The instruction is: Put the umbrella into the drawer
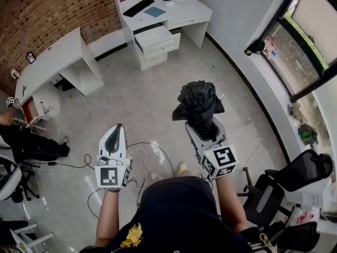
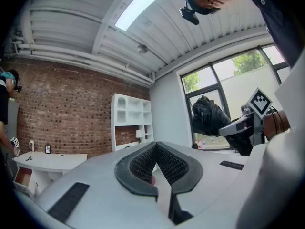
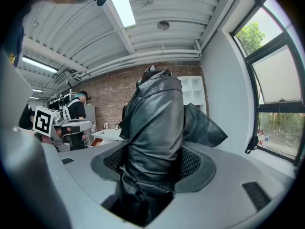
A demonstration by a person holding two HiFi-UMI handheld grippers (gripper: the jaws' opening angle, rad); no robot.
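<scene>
The right gripper (image 1: 206,133) has its fingers (image 3: 194,162) clamped on the crumpled black fabric umbrella (image 1: 197,105), well apart from the open white desk drawer (image 1: 157,39). The left gripper (image 1: 115,137), fingers together, holds nothing. Carrying and stowing apparently remain.

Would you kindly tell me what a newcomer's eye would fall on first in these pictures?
The bundled black umbrella stands out first, clamped in the right tongs in the middle of the head view. Beyond it, at the top, a drawer of the white desk stands pulled open. The left tongs, at the lower left, are shut and empty.
</scene>
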